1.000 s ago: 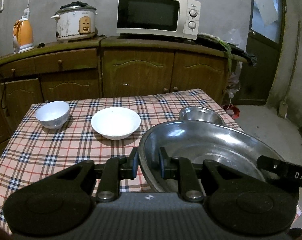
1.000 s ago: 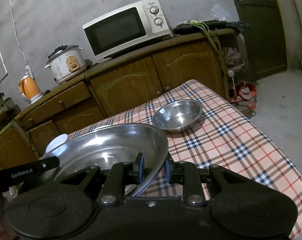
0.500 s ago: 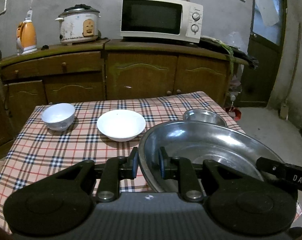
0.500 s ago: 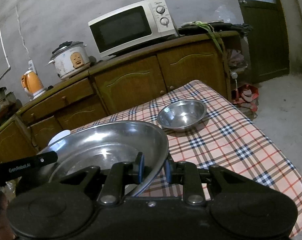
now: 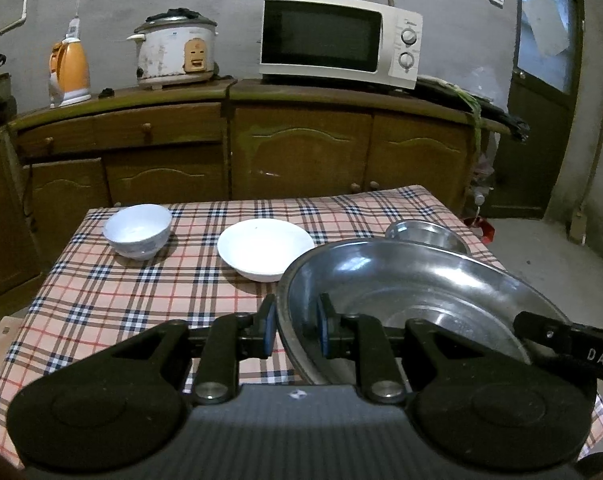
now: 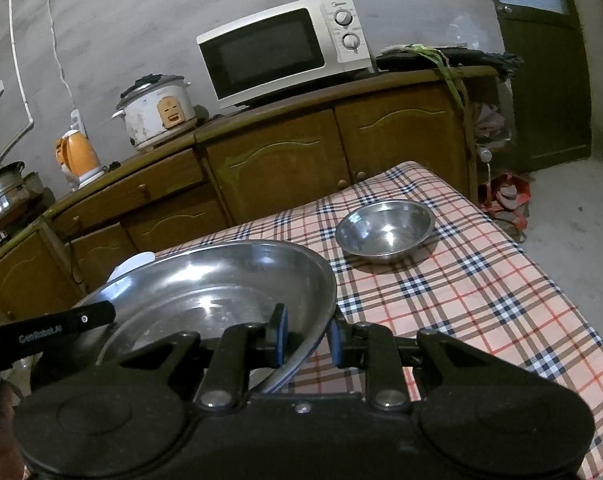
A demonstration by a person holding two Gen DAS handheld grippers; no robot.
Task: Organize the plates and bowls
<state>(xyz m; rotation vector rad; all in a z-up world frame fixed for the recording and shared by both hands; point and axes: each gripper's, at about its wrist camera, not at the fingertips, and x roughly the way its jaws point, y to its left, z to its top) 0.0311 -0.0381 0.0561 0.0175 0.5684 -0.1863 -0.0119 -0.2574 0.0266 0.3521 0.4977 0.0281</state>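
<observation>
Left gripper (image 5: 292,330) clamps steel basin (image 5: 401,280) | right view: small steel bowl (image 6: 385,228) unobstructed

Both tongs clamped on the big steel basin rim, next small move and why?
Probably carry the large round steel basin toward the small steel bowl and stop just above it. Left tongs and right tongs each pinch opposite rims, so the hands should move together, keeping it level.

right gripper (image 5: 577,344) side lettering: "DAS", cut off at frame edge
left gripper (image 6: 49,330) side lettering: "GenRobot.AI", blurry
</observation>
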